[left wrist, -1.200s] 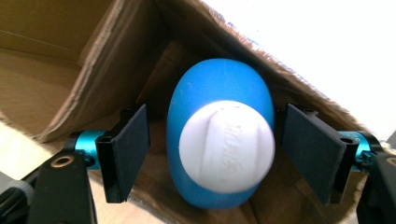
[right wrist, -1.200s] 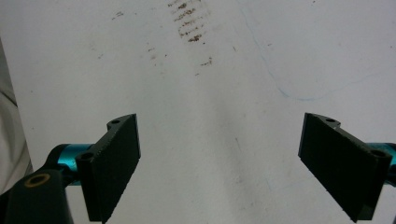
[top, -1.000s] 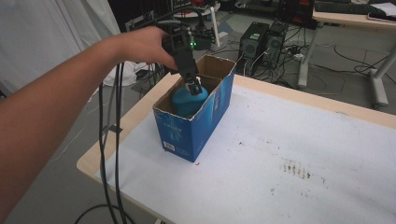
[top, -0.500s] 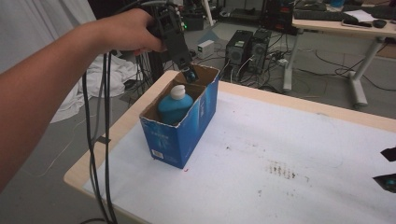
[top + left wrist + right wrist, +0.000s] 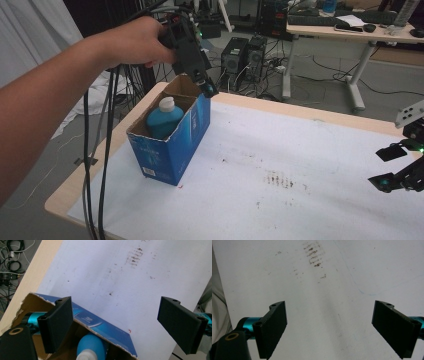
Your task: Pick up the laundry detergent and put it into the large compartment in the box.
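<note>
Bottle in box — upright.

The person's bare left forearm reaches in from the lower left, its hand wrapped around the black two-jaw left gripper, tilted downward; its jaws have just been opening, nothing between them. The black right gripper, apparently level, stands spread wide, empty.

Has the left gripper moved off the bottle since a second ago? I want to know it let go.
Yes. The left gripper, jaws just opened and empty, has risen from the bottle to above the box rim.
</note>
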{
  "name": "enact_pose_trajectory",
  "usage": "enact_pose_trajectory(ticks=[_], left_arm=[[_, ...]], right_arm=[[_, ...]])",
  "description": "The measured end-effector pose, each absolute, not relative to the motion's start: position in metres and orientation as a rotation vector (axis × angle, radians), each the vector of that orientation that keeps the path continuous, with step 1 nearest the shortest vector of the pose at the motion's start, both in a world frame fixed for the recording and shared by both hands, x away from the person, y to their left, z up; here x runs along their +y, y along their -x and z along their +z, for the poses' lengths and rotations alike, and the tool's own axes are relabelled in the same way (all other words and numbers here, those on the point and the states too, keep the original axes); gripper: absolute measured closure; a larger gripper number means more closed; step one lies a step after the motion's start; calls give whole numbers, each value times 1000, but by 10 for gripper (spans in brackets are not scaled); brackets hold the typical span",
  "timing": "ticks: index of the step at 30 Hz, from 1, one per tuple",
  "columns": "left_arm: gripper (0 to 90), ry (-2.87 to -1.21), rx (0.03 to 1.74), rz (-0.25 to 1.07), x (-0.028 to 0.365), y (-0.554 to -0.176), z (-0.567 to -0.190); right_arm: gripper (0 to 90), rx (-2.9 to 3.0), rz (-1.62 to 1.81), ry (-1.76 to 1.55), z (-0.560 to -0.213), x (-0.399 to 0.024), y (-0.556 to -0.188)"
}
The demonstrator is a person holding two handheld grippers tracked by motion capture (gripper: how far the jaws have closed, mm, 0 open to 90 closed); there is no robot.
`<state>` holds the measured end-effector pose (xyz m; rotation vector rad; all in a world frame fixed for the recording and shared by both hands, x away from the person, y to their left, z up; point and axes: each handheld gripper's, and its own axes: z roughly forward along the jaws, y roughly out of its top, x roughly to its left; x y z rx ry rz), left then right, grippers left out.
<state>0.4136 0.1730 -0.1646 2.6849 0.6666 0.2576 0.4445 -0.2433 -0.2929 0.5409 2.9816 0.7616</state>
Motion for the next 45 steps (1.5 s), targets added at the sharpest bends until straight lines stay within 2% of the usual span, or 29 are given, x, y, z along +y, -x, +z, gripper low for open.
enact_pose_trajectory(ticks=[2, 5, 7, 19, 33, 45], left_arm=[[57, -2697, 662, 247, 167, -414, -167], [56, -2712, 634, 233, 158, -416, -170], [16, -2731, 626, 228, 153, -417, -173], [16, -2804, 551, 267, 102, -429, -198], [16, -2824, 463, 201, 50, -444, -232], [16, -2865, 423, 141, 29, -448, -257]], right_arm=[[121, 2978, 769, -541, -292, -244, -444], [121, 2972, 776, -532, -292, -244, -443], [121, 2973, 777, -532, -292, -244, -443], [121, 2976, 778, -535, -292, -241, -442], [120, 2991, 771, -532, -295, -238, -441], [121, 2997, 778, -535, -300, -240, -439]])
